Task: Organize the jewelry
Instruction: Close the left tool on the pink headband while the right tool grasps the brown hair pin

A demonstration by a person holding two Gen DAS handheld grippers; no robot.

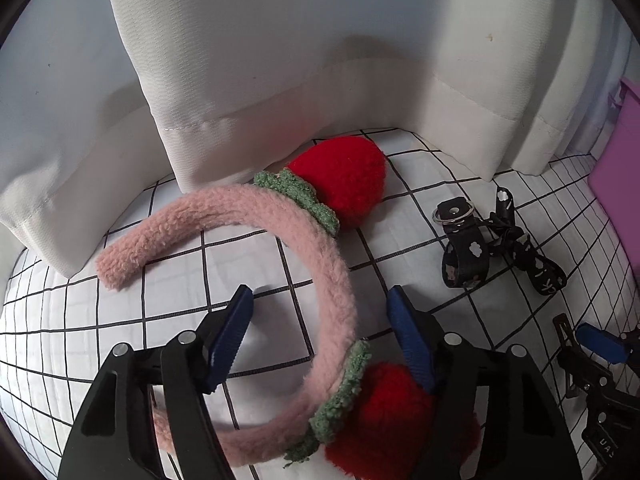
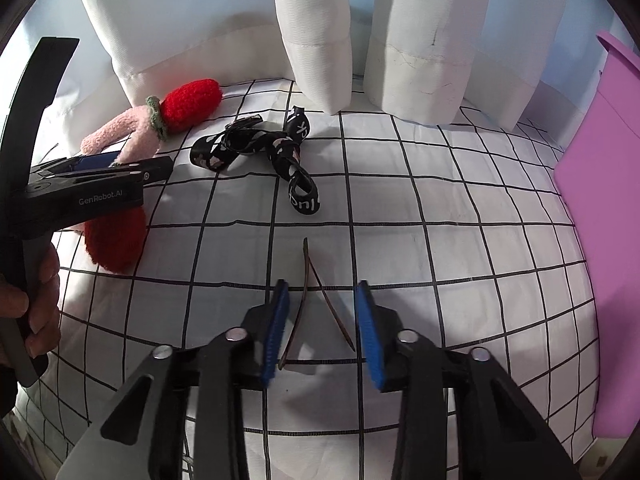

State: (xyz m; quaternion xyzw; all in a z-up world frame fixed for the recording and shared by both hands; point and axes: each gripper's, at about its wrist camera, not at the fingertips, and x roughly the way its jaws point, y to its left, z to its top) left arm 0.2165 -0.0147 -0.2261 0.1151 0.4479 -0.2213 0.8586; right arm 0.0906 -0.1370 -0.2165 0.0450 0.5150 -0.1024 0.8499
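Note:
A fluffy pink headband (image 1: pixel 320 272) with two red strawberry ears lies on the white grid cloth (image 1: pixel 120 320). My left gripper (image 1: pixel 320 300) is open, its blue pads on either side of the band near the lower strawberry (image 1: pixel 384 412). In the right wrist view the headband (image 2: pixel 132 136) lies at the left under the left gripper (image 2: pixel 120 164). My right gripper (image 2: pixel 322 292) is open around a thin dark V-shaped hair clip (image 2: pixel 308 300) lying on the cloth. A black printed strap with a metal ring (image 2: pixel 260 148) lies beyond it; it also shows in the left wrist view (image 1: pixel 492 240).
White curtains (image 2: pixel 320 20) hang along the far edge of the surface. A purple box (image 2: pixel 600 200) stands at the right, also seen in the left wrist view (image 1: pixel 624 184). A hand (image 2: pixel 36 300) holds the left gripper's handle.

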